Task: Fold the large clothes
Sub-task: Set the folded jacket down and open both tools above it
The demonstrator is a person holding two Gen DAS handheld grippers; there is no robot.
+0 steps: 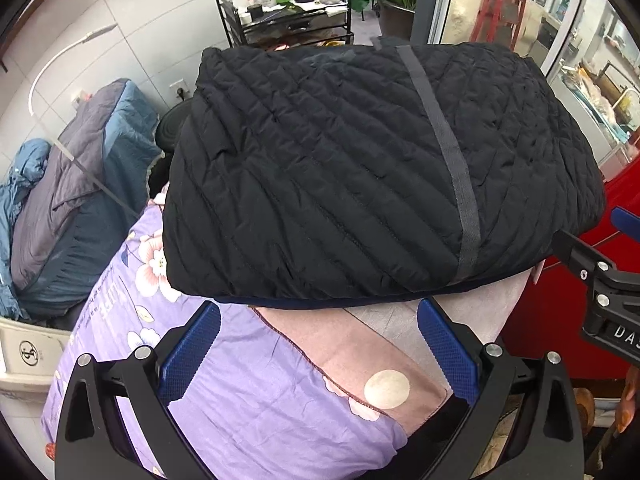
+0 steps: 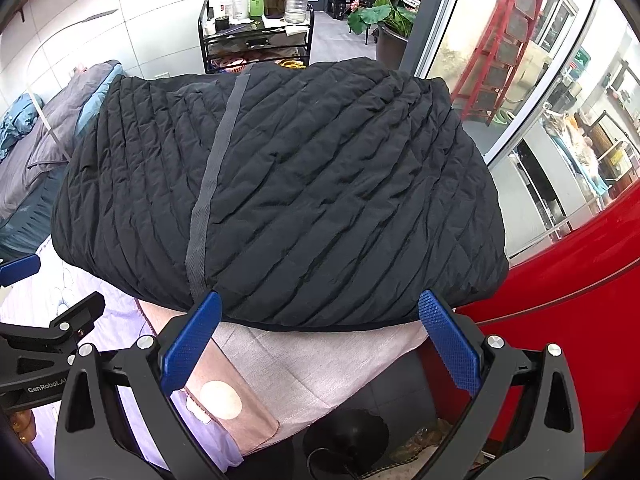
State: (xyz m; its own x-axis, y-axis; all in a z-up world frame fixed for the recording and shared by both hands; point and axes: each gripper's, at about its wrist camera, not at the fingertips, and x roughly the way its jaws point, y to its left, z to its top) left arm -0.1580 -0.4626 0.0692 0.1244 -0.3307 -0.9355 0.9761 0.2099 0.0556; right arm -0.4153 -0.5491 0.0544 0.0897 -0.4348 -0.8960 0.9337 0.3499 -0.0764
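A black quilted jacket lies folded into a thick bundle on a table covered with a purple floral cloth; a grey strap runs across it. It also shows in the right wrist view. My left gripper is open and empty, just in front of the jacket's near edge. My right gripper is open and empty, its blue fingertips at the jacket's near edge. The right gripper shows at the right edge of the left wrist view.
A pile of grey and blue clothes lies to the left. A black cart with bottles and a potted plant stand behind. A red panel runs along the right. A white bin sits low left.
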